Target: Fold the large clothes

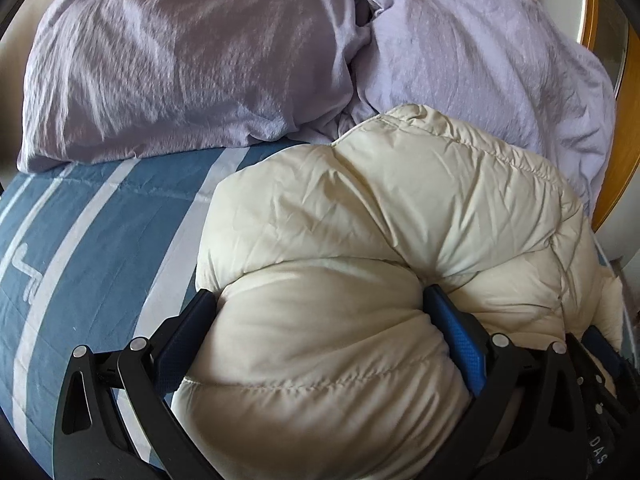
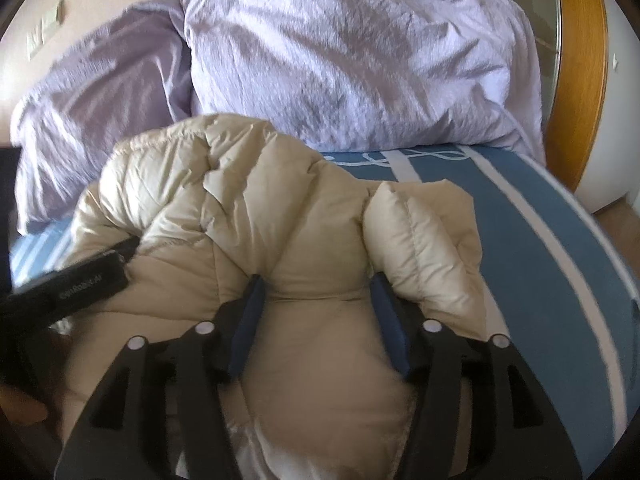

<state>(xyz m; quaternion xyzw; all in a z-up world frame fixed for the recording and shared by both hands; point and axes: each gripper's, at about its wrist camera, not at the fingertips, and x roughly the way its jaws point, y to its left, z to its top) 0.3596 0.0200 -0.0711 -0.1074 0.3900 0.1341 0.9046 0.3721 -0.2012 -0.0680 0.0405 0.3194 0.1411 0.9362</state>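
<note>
Left gripper (image 2: 132,246) marked "GenRobot.AI", clamping jacket (image 2: 224,200)

Left gripper (image 2: 80,280), seen in the right wrist view: pale print along its black body, blurred, reading roughly "GenRobot.AI"; the first letters are unsure
Right gripper (image 1: 600,456), seen in the left wrist view: white letters "DAS" running down its black body at the lower right; the rest of the word is cut off by the picture's edge
Bed cover (image 1: 80,264): a white mark on the blue stripe near the bed's left edge, shaped like a figure or sign, not readable as text
</note>
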